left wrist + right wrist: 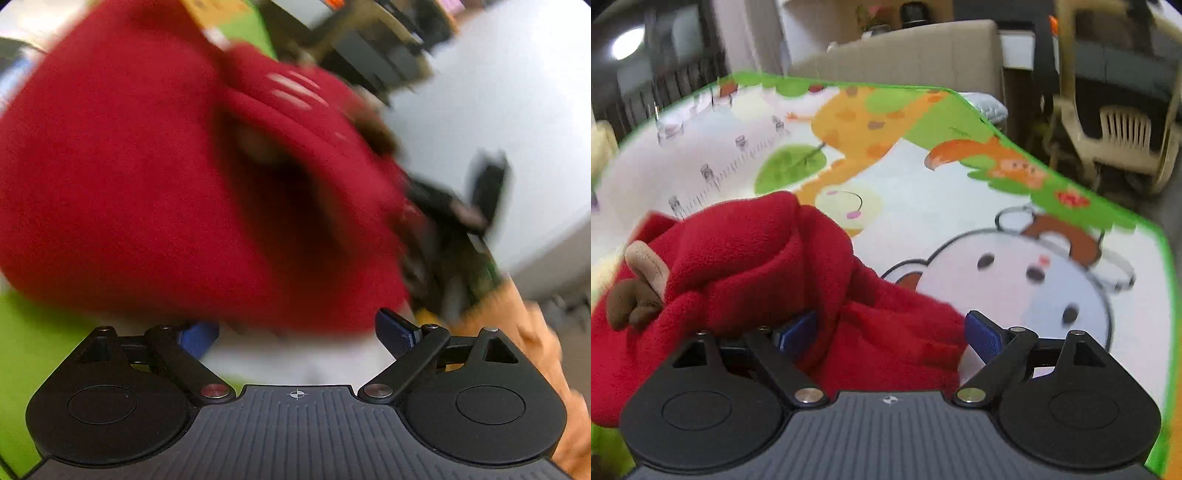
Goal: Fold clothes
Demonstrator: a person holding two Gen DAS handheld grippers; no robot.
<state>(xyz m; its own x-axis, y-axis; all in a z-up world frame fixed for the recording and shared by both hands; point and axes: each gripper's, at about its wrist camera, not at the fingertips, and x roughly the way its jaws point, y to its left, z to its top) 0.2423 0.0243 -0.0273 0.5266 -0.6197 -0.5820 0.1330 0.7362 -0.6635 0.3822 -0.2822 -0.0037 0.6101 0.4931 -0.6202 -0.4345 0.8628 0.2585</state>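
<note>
A red fleece garment [147, 177] fills most of the blurred left wrist view, bunched up close in front of my left gripper [297, 330]. That gripper's blue pads [395, 328] stand wide apart, so it is open. In the right wrist view the red garment [750, 258] lies crumpled on the cartoon play mat [923, 192], with a tan and brown antler patch [639, 284] at its left. My right gripper [890, 332] is open, and a fold of the red fleece lies loose between its blue pads [984, 332].
The mat's green edge [1071, 184] runs along the right, with a beige plastic chair [1123, 129] beyond it and a beige sofa back [905, 48] behind. Blurred orange cloth [535, 332] and a dark blurred device [443, 214] sit at the right of the left view.
</note>
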